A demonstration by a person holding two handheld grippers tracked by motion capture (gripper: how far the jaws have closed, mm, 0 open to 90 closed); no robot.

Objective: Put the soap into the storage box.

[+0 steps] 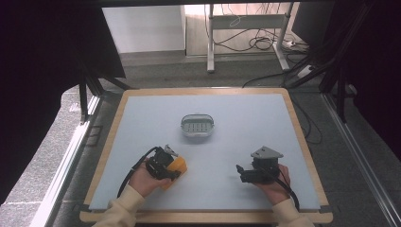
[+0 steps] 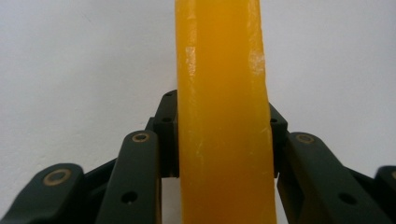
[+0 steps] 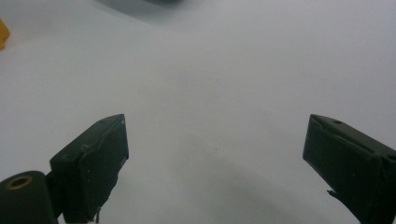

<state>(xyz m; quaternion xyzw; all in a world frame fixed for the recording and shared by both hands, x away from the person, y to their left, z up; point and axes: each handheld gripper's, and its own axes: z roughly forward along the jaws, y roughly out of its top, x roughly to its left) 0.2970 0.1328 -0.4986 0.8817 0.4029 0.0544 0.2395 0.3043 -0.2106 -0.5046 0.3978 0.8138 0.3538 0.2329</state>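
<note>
An orange-yellow bar [image 1: 178,165] lies low over the mat at the front left, and my left gripper [image 1: 174,169] is shut on it. In the left gripper view the bar [image 2: 223,93] stands on edge between the two black pads [image 2: 168,126], which press on both its sides. My right gripper [image 1: 242,173] rests at the front right, pointing left, open with nothing between its jaws. In the right gripper view, bare mat shows between the wide-apart fingertips [image 3: 93,158], and a corner of the bar [image 3: 2,33] shows at the far left.
A small grey oval dish [image 1: 183,126] with a slotted floor sits in the middle of the light blue mat [image 1: 246,113]. The mat lies on a wooden board [image 1: 293,118]. Beyond the table are desk legs and cables on the floor [image 1: 255,42].
</note>
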